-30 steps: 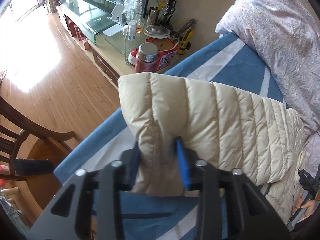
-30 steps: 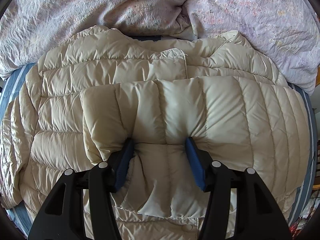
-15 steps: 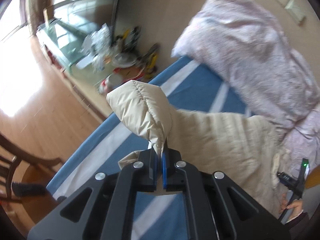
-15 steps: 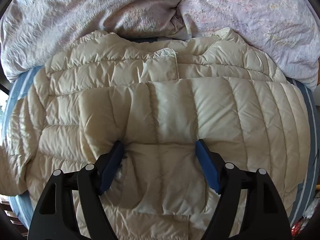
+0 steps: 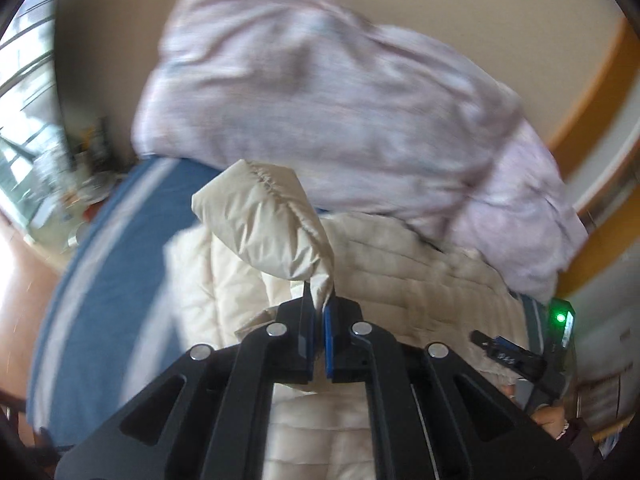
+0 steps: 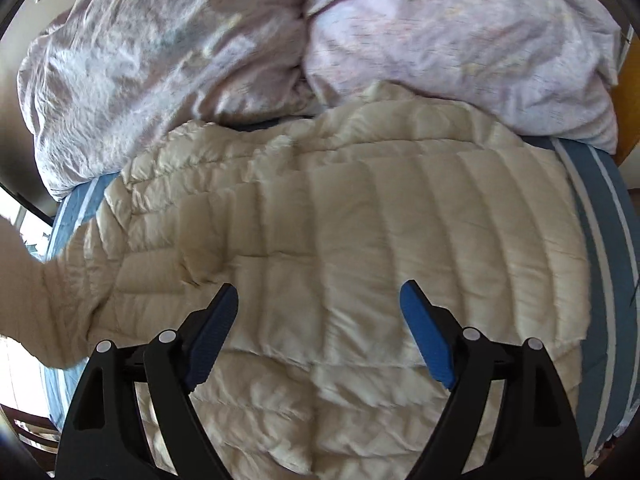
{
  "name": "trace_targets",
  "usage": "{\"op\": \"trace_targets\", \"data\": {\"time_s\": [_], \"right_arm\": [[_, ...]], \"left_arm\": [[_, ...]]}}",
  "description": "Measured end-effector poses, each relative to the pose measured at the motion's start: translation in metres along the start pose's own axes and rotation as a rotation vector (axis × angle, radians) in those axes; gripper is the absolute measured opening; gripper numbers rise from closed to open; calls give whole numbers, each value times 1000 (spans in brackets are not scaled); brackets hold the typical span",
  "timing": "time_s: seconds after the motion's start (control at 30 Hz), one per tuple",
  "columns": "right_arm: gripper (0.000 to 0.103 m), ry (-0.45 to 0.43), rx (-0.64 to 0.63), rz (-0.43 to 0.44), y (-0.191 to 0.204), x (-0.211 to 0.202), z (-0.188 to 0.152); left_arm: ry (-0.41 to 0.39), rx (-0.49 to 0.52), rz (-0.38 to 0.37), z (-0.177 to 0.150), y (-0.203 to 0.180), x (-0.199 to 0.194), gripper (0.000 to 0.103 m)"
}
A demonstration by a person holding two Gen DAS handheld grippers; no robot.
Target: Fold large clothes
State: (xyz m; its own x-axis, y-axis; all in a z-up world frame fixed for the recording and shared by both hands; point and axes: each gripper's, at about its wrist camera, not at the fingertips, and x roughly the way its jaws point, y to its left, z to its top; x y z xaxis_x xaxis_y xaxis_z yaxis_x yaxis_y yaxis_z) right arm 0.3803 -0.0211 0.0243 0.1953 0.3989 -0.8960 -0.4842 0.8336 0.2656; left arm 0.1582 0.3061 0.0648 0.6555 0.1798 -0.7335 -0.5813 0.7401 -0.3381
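- While most of the cream quilted down jacket (image 6: 320,240) lies spread flat on the blue striped bedsheet (image 6: 600,208), one sleeve (image 5: 276,224) is lifted clear of it, its gathered cuff end pointing up and to the far left in the left wrist view.
- The left gripper (image 5: 318,312) has its blue-padded jaws clenched on a thin pinch of that sleeve's fabric, with only a sliver of cloth showing between them.
- In the right wrist view the raised sleeve shows as a blurred pale shape at the left edge (image 6: 24,292).
- The right gripper (image 6: 320,300) is released: its blue pads stand wide apart just above the near middle of the jacket body, and whether they touch the cloth I cannot tell.
- Below the right gripper the jacket's near edge bunches into small wrinkles, while its quilted channels fan out toward the far side.
- Just beyond the jacket, a pale pink floral duvet (image 6: 168,60) is heaped across the far side of the bed, its edge overlapping the jacket's far right corner.
- The right gripper's handle, with a green light (image 5: 562,317), and the hand (image 5: 554,420) holding it appear at the right of the left wrist view.
- Far left in that view, a blurred cluttered cabinet (image 5: 68,184) stands beside the bed.
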Motion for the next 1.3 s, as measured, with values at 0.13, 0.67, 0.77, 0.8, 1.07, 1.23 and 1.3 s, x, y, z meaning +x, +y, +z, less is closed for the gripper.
{"op": "trace_targets", "data": {"time_s": [0.13, 0.67, 0.77, 0.8, 1.07, 1.23, 1.3], "right_arm": [[85, -1, 38, -19, -32, -9, -16], [85, 10, 186, -80, -138, -21, -60], [85, 11, 194, -85, -143, -21, -63], [85, 10, 194, -85, -144, -21, -63], [84, -48, 137, -45, -130, -29, -54], [68, -94, 75, 36, -99, -33, -37], [60, -103, 40, 63, -82, -32, -30]], "left_arm": [[52, 89, -68, -7, -62, 30, 4], [276, 306, -207, -68, -224, 132, 4], [313, 314, -228, -81, -236, 143, 5], [328, 321, -232, -85, -241, 148, 6], [327, 294, -236, -84, -228, 149, 55], [309, 254, -195, -75, -197, 146, 61], [305, 237, -162, -72, -182, 146, 61]]}}
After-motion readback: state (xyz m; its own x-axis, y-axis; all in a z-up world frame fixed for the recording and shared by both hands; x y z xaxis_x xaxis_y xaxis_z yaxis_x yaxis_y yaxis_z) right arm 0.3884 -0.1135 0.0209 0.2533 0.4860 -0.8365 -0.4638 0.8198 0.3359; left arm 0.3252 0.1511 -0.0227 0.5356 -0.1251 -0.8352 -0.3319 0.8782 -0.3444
